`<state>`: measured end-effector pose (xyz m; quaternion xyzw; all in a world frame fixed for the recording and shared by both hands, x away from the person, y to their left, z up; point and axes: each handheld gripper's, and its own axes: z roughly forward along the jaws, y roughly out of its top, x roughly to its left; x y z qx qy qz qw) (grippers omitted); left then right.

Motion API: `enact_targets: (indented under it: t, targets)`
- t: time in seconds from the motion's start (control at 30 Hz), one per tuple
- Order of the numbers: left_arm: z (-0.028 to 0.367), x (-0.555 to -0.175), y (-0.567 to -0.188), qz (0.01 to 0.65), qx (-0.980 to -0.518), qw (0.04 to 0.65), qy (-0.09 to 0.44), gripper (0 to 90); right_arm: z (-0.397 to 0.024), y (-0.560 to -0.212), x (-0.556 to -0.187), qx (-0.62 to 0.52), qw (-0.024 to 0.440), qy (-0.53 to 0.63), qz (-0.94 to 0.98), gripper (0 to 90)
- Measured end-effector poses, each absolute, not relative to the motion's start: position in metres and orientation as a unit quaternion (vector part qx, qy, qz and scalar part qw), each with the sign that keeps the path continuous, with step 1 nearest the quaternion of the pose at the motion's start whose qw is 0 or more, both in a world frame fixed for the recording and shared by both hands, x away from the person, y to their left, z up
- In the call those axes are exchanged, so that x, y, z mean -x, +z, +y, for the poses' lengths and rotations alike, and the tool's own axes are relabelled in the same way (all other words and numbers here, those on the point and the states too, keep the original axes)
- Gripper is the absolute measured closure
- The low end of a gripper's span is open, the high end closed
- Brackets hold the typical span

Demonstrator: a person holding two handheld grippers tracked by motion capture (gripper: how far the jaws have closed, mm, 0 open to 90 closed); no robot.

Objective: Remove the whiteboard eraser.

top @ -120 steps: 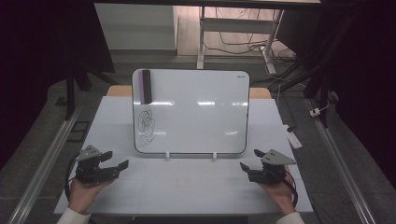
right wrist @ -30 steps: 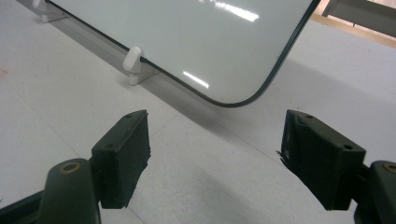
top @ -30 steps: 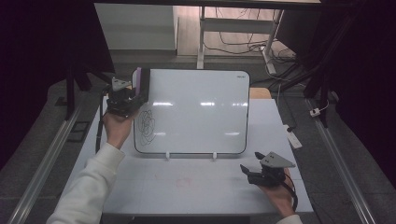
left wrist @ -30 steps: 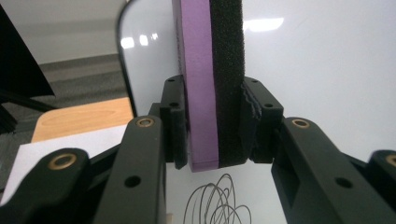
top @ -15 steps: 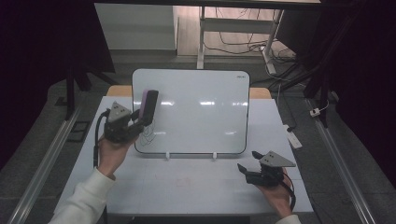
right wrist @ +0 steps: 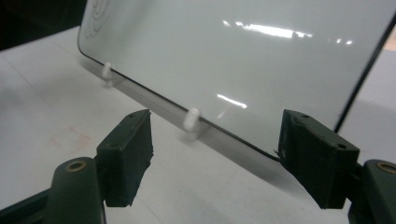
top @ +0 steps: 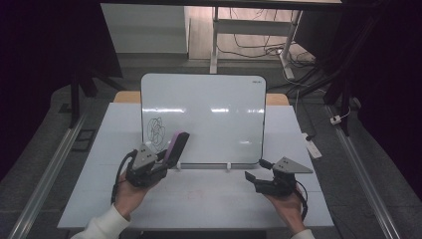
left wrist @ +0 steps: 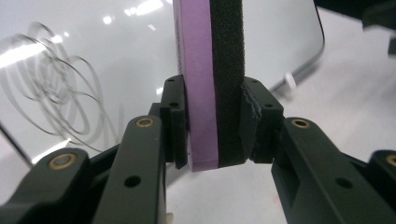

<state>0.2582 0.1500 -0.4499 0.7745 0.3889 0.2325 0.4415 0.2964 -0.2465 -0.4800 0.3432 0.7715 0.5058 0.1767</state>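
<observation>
A whiteboard (top: pixel 214 119) stands tilted on the white table (top: pixel 209 204), with a black scribble (top: pixel 157 130) at its lower left. My left gripper (top: pixel 169 162) is shut on a purple eraser with a black foam face (top: pixel 176 145), held upright just in front of the board's lower left part, below and right of the scribble. In the left gripper view the pads clamp the eraser (left wrist: pixel 208 70) by its two faces, with the scribble (left wrist: pixel 51 93) to its left. My right gripper (top: pixel 253 180) is open near the board's lower right corner; its jaws have just been closing with nothing between them.
Two small white pegs (right wrist: pixel 190 120) prop up the board's (right wrist: pixel 233 60) bottom edge. A white strip (top: pixel 312 148) lies on the floor off the table's right side. Metal rails (top: pixel 47 169) run along both sides of the table.
My left hand has carried the eraser from the board's top left corner down and toward me, to the board's lower left part. The right hand has barely moved.
</observation>
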Motion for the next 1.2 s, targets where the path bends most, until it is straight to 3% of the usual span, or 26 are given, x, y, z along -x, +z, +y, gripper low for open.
enact_targets:
  t: [0.27,0.7,1.2]
  targets:
    - [0.13,-0.25,-0.475,0.364,-0.799,0.426,0.22,64.6,-0.21,-0.473,-0.293,-0.322,0.139,0.516,0.782,24.0]
    - [0.104,-0.243,-0.486,0.336,-0.811,0.42,0.23,64.6,-0.156,-0.465,-0.303,-0.31,0.072,0.529,0.787,22.9]
    - [0.086,-0.239,-0.49,0.316,-0.818,0.423,0.229,64.5,-0.139,-0.469,-0.313,-0.33,0.039,0.533,0.778,23.8]
